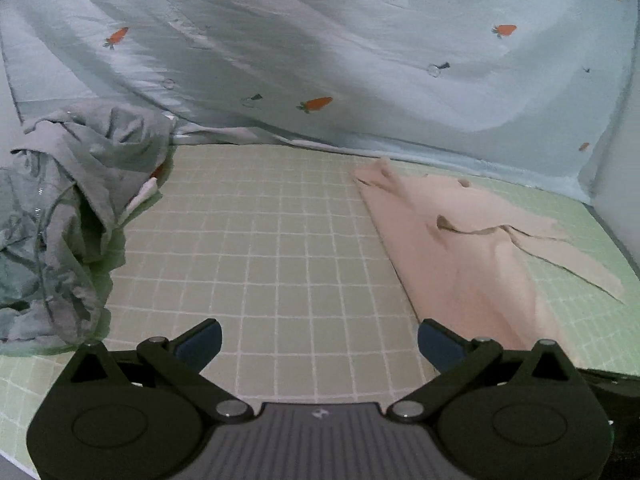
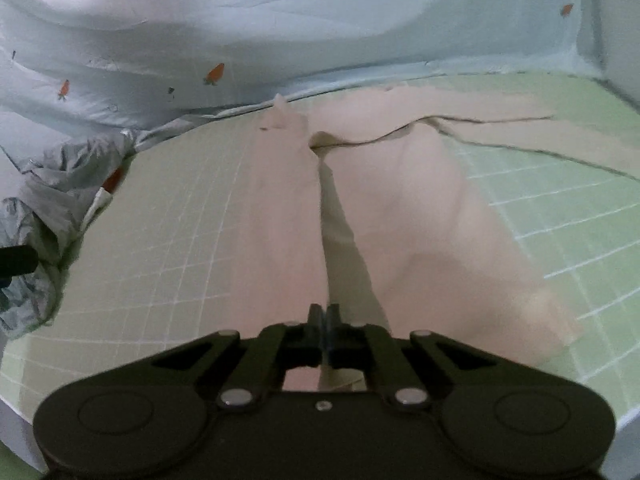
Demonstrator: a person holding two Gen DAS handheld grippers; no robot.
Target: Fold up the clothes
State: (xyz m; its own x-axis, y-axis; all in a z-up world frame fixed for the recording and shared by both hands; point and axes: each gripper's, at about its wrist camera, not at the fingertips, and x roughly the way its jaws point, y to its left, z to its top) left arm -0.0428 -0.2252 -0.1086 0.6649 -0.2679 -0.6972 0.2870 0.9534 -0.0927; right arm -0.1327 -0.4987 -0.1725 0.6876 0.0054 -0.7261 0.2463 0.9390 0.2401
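A pale pink garment (image 1: 460, 248) lies on the right part of the green grid mat (image 1: 272, 248), with a flap spread to its right. My left gripper (image 1: 319, 346) hovers open over bare mat, just left of the garment's near edge, nothing between its fingers. In the right wrist view the pink garment (image 2: 288, 216) rises from the mat toward the camera as a stretched fold. My right gripper (image 2: 323, 314) is shut on its near edge. The rest of the garment (image 2: 432, 208) stays slack on the mat.
A crumpled grey garment pile (image 1: 72, 216) sits at the mat's left edge, also seen as a grey pile (image 2: 52, 208). A light blue sheet with carrot prints (image 1: 320, 48) hangs behind the mat. The mat's right edge (image 1: 616, 236) meets a grey wall.
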